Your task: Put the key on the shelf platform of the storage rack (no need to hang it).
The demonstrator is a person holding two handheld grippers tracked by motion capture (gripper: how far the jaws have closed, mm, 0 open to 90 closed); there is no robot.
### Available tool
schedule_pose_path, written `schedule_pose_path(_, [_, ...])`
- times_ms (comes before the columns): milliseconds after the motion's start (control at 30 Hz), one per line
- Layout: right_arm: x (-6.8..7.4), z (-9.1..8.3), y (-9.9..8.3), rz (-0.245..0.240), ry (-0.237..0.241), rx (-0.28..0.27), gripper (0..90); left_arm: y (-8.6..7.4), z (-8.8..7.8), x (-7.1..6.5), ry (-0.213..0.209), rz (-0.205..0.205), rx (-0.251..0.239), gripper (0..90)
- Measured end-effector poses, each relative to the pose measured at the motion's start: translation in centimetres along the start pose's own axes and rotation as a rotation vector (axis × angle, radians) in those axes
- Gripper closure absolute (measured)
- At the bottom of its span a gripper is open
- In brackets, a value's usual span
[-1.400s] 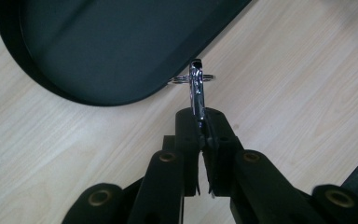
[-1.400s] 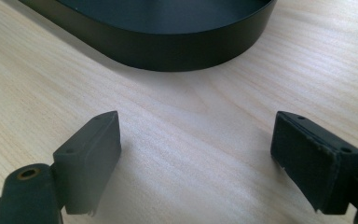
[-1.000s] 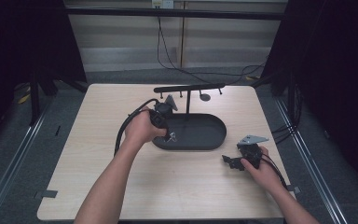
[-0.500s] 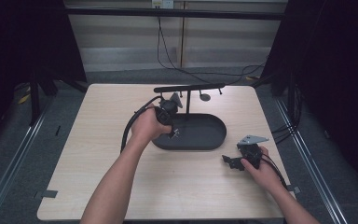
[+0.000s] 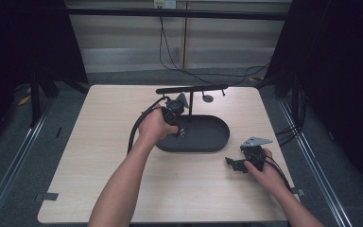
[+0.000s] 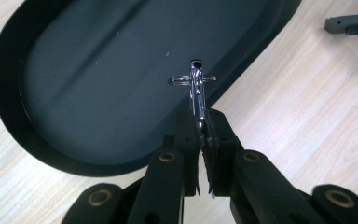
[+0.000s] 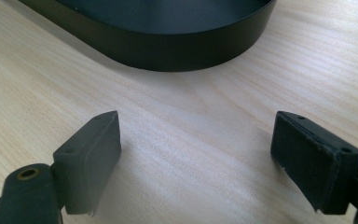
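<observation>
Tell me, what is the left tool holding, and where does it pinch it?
The left tool pinches a small shiny metal clip by its lower end, above the black tray. The ringed end sticks out.

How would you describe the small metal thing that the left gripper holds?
Find the black oval tray on the pale wooden table. Above it, the left gripper pinches a thin silver clip carrying a small wire ring. It is the lone shiny item there.

The high view looks forward and down over the whole table [image 5: 99,189]. Both gripper views sit close above it, sharing the black oval tray [image 6: 9,116] at centre.
</observation>
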State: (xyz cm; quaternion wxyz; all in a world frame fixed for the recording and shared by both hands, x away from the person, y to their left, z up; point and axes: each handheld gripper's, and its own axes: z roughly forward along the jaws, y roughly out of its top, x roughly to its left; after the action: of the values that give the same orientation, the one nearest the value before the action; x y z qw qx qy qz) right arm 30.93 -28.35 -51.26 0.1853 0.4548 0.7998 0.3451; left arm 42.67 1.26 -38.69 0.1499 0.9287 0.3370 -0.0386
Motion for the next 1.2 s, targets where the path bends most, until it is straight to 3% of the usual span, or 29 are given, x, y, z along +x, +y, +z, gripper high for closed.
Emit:
schedule_pose_path(700, [0.0, 0.0, 0.0, 0.001, 0.000, -0.001, 15.8, 0.7, 3.1, 0.3, 0.031, -0.027, -0.006, 85.2])
schedule_pose_path(767, [0.0, 0.0, 0.0, 0.002, 0.000, 0.000, 15.8, 0.8, 3.4, 0.4, 0.030, -0.011, -0.003, 85.1])
schedule_pose_path(967, [0.0, 0.0, 0.0, 0.005, 0.001, 0.002, 15.8, 0.8, 4.6, 0.5, 0.037, -0.032, -0.002, 85.1])
schedule_pose_path(1200, [0.0, 0.0, 0.0, 0.004, 0.001, 0.002, 15.8, 0.9, 5.4, 0.8, 0.052, -0.015, 0.007, 85.0])
